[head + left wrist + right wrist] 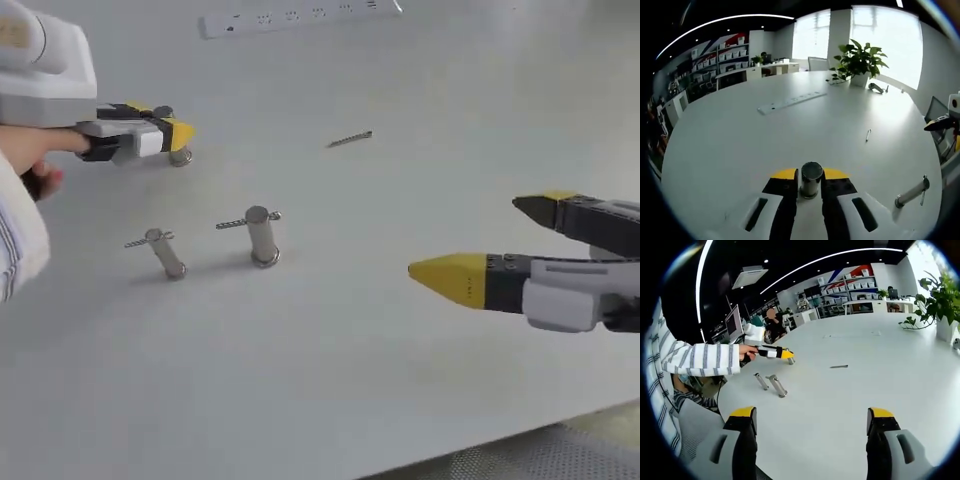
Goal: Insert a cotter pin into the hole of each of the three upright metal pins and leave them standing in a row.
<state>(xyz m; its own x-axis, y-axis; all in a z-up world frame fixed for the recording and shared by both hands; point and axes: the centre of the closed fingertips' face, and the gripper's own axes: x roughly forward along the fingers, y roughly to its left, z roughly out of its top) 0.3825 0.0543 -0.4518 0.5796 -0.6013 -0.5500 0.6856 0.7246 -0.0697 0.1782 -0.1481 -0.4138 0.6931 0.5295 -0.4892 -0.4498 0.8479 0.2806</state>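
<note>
My left gripper (178, 134) (810, 186) is at the far left of the white table, shut on an upright metal pin (811, 175) (180, 155) with no cotter pin showing in it. Two more metal pins (165, 252) (263, 236) stand nearer, each with a cotter pin through its top. A loose cotter pin (350, 139) (868, 134) (839, 366) lies flat on the table further back. My right gripper (482, 240) (811, 422) hovers open over the table's right side, holding nothing.
A white power strip (300, 15) (790, 101) lies at the far edge. A potted plant (858, 62) stands beyond it. The table's near edge (500, 440) runs below my right gripper. A striped sleeve (700, 360) reaches in from the left.
</note>
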